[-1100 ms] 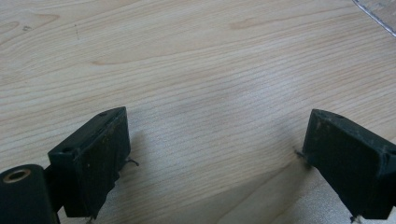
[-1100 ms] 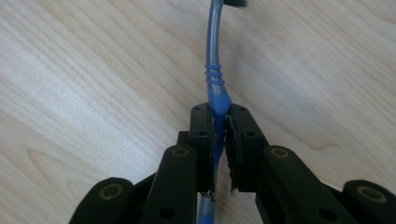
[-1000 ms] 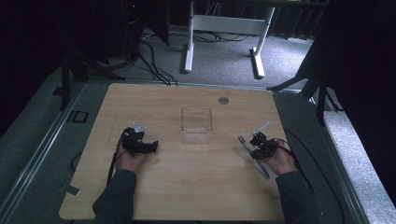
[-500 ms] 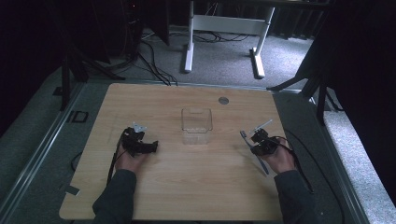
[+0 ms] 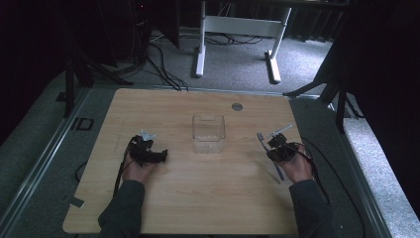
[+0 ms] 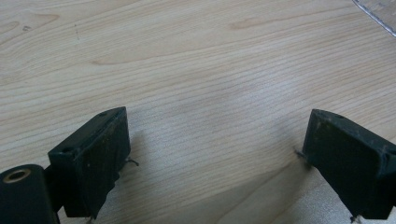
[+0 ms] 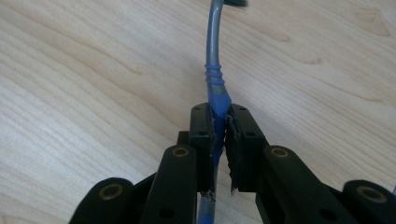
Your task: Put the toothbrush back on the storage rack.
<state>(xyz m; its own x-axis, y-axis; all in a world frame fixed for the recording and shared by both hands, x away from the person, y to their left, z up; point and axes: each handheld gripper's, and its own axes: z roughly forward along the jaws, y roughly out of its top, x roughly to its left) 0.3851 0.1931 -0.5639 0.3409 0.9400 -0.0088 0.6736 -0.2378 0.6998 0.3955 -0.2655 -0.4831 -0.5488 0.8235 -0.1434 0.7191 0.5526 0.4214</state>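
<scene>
Pinching a slim blue-handled tool [image 7: 215,100], the right tongs [image 7: 219,121] were pressed together on its handle, the jaws closed on the blue grip just below the ridged collar. From there a thin grey shaft curved away over the worktop [image 5: 208,198] and ended in a dark head that was cut off at the top of the right gripper view (a toothbrush, most likely, though the head could not be made out). In the high view the tool [image 5: 264,144] was seen at the right side of the worktop, held in the right tongs [image 5: 277,147], with its tail end trailing back beside the hand.

The left tongs [image 6: 215,158] were spread wide with nothing between them, bare wood lying under the jaws; in the high view they [image 5: 161,156] were rested on the worktop left of a clear plastic box [image 5: 208,133], which stood near the middle, well apart from both hands.

The tool was judged light and fairly stiff, its thin neck likely to flex a little. Its smooth plastic handle could be expected to slip or swivel in a narrow pinch, so the thicker blue grip, close to the ridges, was judged the best place to be held; a hold on the thin neck would be less secure.
</scene>
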